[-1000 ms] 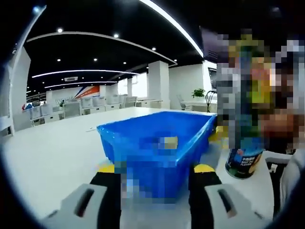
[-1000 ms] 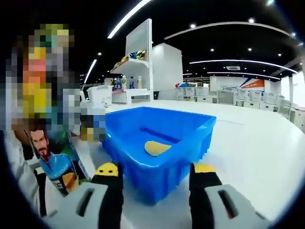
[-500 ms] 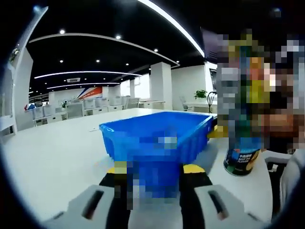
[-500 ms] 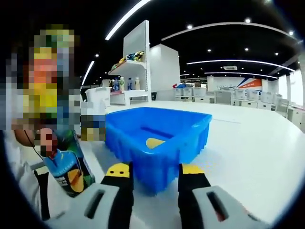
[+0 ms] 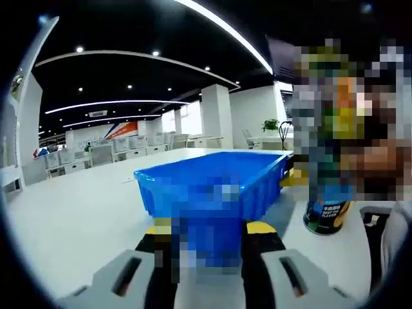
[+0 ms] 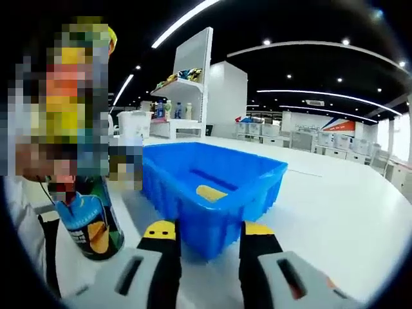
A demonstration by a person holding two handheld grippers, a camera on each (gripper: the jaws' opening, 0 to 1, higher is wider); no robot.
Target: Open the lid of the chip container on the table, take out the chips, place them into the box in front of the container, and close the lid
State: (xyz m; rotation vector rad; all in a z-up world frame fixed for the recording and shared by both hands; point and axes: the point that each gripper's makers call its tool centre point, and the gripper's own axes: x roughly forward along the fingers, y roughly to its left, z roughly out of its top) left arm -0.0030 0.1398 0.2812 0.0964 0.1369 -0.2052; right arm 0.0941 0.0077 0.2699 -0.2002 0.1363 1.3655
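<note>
chip container (image 5: 326, 214) with small white print near its base, too blurred to read

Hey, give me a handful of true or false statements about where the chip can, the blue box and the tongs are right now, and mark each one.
1. A yellow chip lies inside the blue box. True.
2. The chip can lies on its side inside the box. False: it stands upright on the white table, beside the box.
3. The right tongs are clamped on the chip. False: nothing sits between their jaws, and the chip lies in the box beyond them.
4. In the left gripper view, the left tongs point at the box's near wall. True.
5. The box is red. False: it is blue.
</note>
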